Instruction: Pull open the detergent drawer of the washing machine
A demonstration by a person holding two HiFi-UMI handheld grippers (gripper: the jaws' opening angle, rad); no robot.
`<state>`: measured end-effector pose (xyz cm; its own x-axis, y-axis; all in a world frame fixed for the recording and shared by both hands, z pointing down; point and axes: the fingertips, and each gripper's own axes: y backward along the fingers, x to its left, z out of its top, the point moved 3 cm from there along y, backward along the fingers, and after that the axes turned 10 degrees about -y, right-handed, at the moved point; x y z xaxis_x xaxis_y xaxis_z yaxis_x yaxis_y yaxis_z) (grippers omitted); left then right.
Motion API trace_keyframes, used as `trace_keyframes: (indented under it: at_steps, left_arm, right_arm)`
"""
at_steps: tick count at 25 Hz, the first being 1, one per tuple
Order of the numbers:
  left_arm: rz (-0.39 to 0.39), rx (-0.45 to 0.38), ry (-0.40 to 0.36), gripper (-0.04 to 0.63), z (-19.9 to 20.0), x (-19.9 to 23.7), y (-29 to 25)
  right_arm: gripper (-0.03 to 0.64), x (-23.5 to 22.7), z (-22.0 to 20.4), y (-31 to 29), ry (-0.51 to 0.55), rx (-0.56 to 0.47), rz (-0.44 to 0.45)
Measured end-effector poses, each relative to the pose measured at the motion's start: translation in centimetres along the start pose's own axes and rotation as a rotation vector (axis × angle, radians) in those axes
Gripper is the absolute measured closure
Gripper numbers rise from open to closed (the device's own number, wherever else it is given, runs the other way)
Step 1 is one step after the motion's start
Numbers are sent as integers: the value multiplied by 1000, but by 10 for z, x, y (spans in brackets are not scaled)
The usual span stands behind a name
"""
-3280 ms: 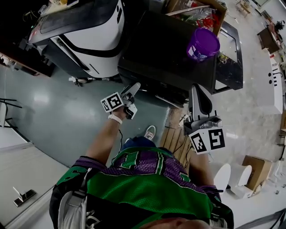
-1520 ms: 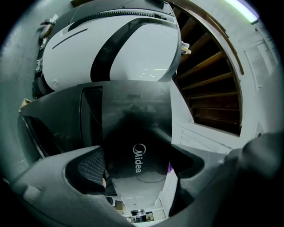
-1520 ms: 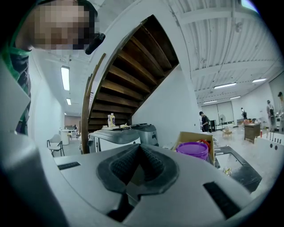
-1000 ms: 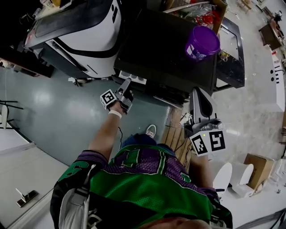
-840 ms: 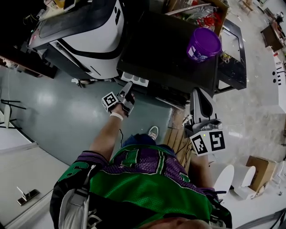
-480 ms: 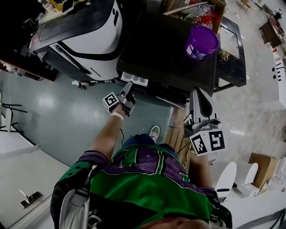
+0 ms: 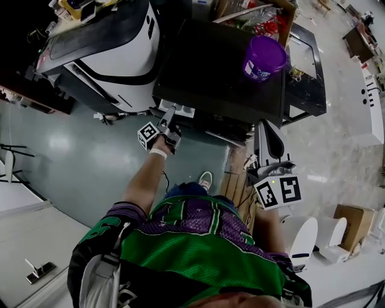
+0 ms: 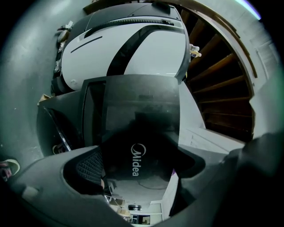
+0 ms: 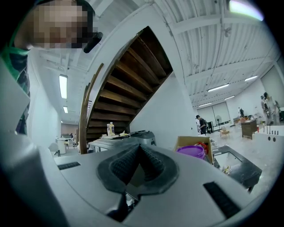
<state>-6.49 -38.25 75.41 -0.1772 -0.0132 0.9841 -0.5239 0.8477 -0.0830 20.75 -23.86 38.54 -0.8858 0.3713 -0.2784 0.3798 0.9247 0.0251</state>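
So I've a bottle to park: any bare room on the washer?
The washer top is bare left of the purple tub. Crowded: the cardboard box behind, and front left, where the left gripper grips the detergent drawer.

Two machines, one drawer, one tub, two grippers.

The grey left gripper carries a black-and-white checked marker cube, and its pads are black with a fine ribbed pattern. Between its jaws, the detergent drawer has a glossy black front with white Midea lettering. The compartments beside its tips are pale white. Beyond it, the washing machine is black on top. To its left is a white machine with curved black bands. Ahead of the pale grey right gripper sits a purple tub. Behind both grippers, the jersey is green and purple with white stripes.
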Motion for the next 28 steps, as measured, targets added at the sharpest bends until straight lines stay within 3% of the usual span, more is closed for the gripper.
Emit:
trace_keyframes:
  at_steps: [28]
  left_arm:
    - [29,30,3,147,-19,-2,62]
  right_arm:
    - [614,29,7,15,4,-7,33]
